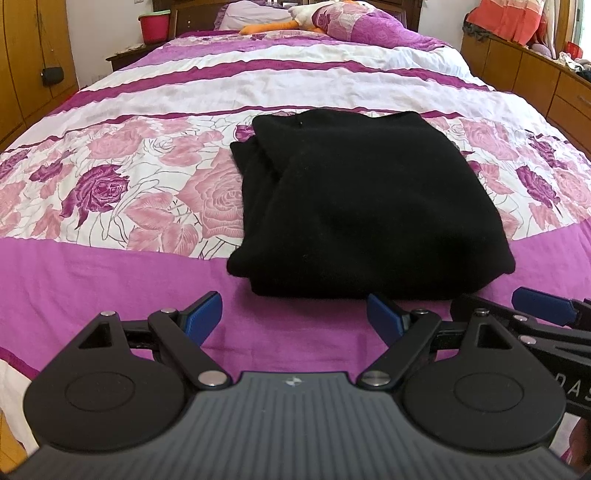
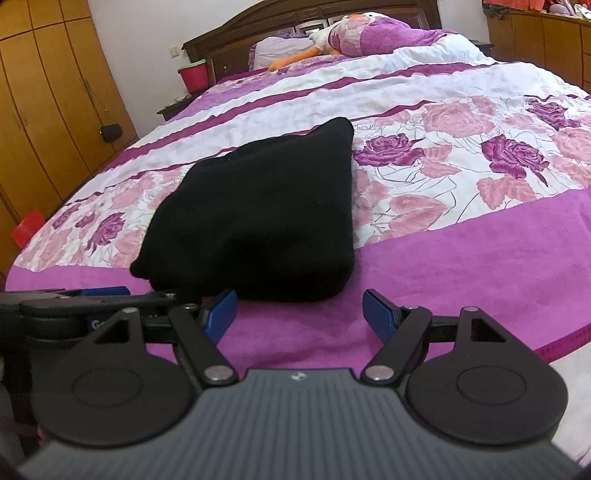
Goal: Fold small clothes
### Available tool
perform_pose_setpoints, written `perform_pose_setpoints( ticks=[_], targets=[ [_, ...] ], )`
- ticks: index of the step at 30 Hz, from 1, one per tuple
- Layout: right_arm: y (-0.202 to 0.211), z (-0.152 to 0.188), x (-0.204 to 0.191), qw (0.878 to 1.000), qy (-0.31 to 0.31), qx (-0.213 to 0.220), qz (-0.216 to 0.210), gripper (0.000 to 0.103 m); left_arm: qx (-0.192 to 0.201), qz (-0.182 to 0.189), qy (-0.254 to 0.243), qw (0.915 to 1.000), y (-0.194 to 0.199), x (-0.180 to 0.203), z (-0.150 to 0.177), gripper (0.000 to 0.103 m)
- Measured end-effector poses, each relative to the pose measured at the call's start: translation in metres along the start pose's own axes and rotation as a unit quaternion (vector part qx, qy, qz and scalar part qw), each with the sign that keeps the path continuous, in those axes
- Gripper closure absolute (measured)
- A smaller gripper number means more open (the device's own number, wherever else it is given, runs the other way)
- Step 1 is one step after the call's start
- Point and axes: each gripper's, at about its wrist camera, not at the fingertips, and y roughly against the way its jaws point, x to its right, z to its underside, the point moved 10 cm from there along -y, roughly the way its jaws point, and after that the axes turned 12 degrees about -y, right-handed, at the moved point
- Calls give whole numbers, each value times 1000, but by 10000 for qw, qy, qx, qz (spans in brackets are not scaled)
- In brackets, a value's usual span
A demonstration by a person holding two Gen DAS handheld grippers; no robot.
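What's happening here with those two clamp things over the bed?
A person holds a two-finger gripper in each hand to fold clothes. A black garment lies folded on the floral bedspread. The left gripper and right gripper hover just short of its near edge, both open, holding nothing.

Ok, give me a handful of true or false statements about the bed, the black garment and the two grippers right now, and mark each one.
1. The black garment lies folded on the bedspread. True.
2. The left gripper is clamped on the garment. False: its jaws stand open with only bedspread between them, just short of the near edge.
3. The right gripper is open and holds nothing. True.
4. The garment hangs over the foot of the bed. False: it lies wholly on the bed, partly on the rose print, partly on the plain purple band.
5. A red bucket stands beside the headboard. True.
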Motion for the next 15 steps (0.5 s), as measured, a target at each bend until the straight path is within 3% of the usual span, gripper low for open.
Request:
perform_pose_setpoints(
  ticks=[15],
  targets=[
    [-1, 0, -1, 10000, 25, -11, 1, 26, -82, 47, 45, 9999, -3, 0, 2, 14]
  ],
)
